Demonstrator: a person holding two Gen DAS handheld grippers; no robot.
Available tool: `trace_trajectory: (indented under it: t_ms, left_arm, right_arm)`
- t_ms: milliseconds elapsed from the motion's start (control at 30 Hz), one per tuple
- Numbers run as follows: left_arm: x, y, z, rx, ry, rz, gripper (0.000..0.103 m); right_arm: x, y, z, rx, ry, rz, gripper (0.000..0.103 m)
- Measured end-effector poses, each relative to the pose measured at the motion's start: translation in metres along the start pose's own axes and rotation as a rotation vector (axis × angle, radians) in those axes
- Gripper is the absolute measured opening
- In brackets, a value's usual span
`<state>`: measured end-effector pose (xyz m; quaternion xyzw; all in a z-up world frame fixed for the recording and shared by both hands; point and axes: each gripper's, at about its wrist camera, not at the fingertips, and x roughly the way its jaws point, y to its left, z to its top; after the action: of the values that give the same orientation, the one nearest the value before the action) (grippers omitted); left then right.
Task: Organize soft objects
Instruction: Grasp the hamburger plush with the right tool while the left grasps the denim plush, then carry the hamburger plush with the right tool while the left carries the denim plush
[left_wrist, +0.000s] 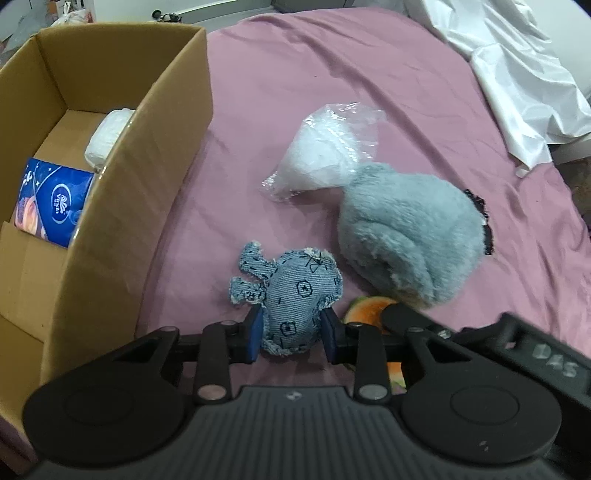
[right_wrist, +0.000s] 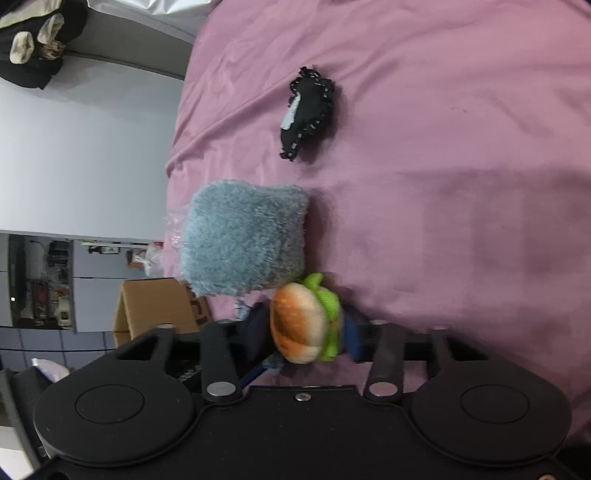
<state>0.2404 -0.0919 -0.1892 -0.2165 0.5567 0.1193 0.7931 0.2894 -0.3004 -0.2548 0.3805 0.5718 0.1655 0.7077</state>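
Note:
My left gripper (left_wrist: 291, 332) is shut on a blue denim stuffed toy (left_wrist: 291, 295), just above the pink bedsheet (left_wrist: 332, 74). My right gripper (right_wrist: 306, 332) is shut on an orange and green plush toy (right_wrist: 303, 321), which also shows in the left wrist view (left_wrist: 369, 308). A fluffy grey-blue plush (left_wrist: 406, 236) lies right of the denim toy and shows in the right wrist view (right_wrist: 243, 236). A clear bag of white stuffing (left_wrist: 325, 147) lies behind it. A black lacy fabric piece (right_wrist: 308, 114) lies farther off.
An open cardboard box (left_wrist: 155, 155) stands at the left on the bed, holding a blue tissue pack (left_wrist: 51, 203) and a white bundle (left_wrist: 107, 136). White crumpled sheeting (left_wrist: 517, 74) covers the far right. The bed edge and a grey wall show in the right wrist view (right_wrist: 92, 147).

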Motion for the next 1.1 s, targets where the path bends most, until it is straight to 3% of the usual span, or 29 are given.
trace_trajectory:
  t_ms: [400,1100]
  left_arm:
    - [-0.033,0.006,-0.005,-0.004,-0.027,-0.05,0.031]
    - [-0.108,0.043,0.0,-0.006,-0.122,-0.147,0.031]
  right_arm:
    - [-0.025,0.035,-0.016,-0.127,-0.051,-0.073,0.03]
    - [-0.057,0.088,-0.047,-0.231,-0.152,-0.058,0.03]
